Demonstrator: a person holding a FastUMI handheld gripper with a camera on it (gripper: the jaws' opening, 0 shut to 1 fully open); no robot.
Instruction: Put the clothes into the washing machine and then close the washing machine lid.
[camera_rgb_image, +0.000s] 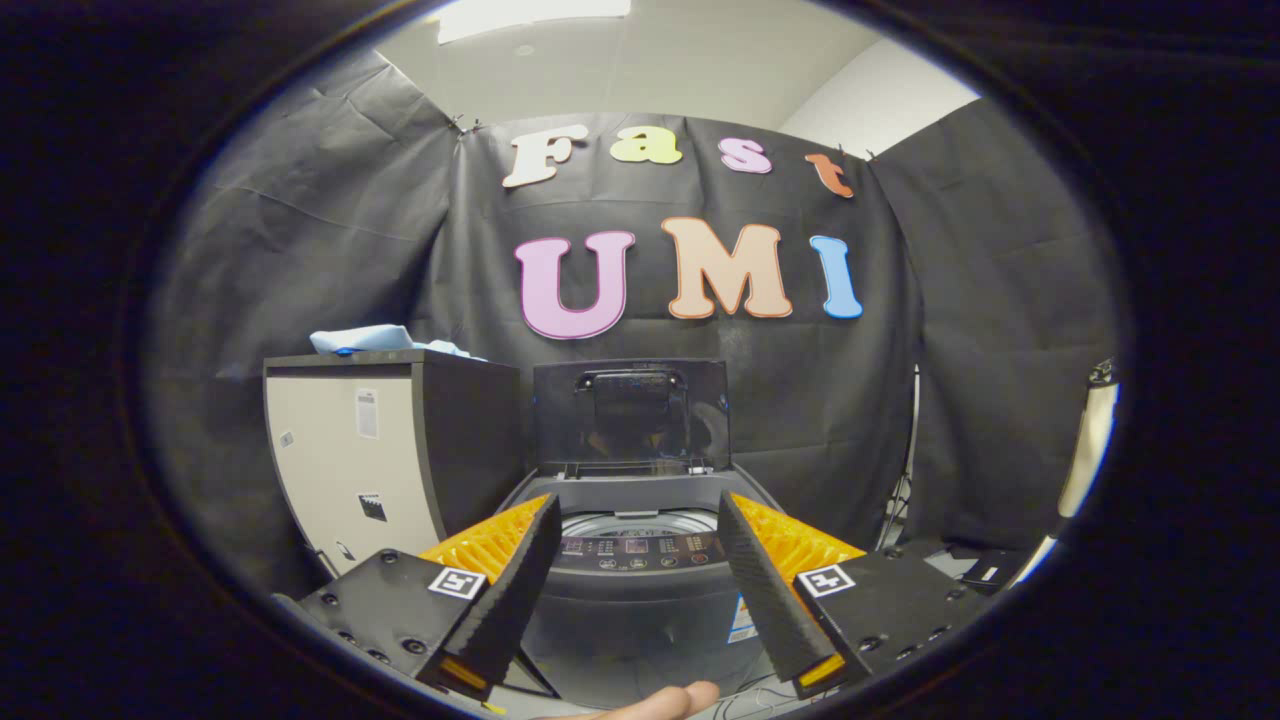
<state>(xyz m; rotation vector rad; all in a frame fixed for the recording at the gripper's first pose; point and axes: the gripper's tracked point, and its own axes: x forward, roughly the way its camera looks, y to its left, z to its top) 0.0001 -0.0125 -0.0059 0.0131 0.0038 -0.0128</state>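
Black-draped booth — washing machine dead ahead, lid up.
Gripper spread wide, holding nothing; blue clothes lie on the cabinet beside the washer — the pick-up step seems next: swing over, close on cloth.

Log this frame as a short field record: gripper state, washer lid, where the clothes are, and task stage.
gripper: gripper open, fingers spread apart, nothing between them
washing machine: washing machine stands just beyond the fingers, drum opening visible
lid: lid raised upright at the back
clothes: light blue clothes lie on top of the cabinet beside the washer
hand: fingertip shows below the fingers
task stage: clothes not yet picked up, lid still open
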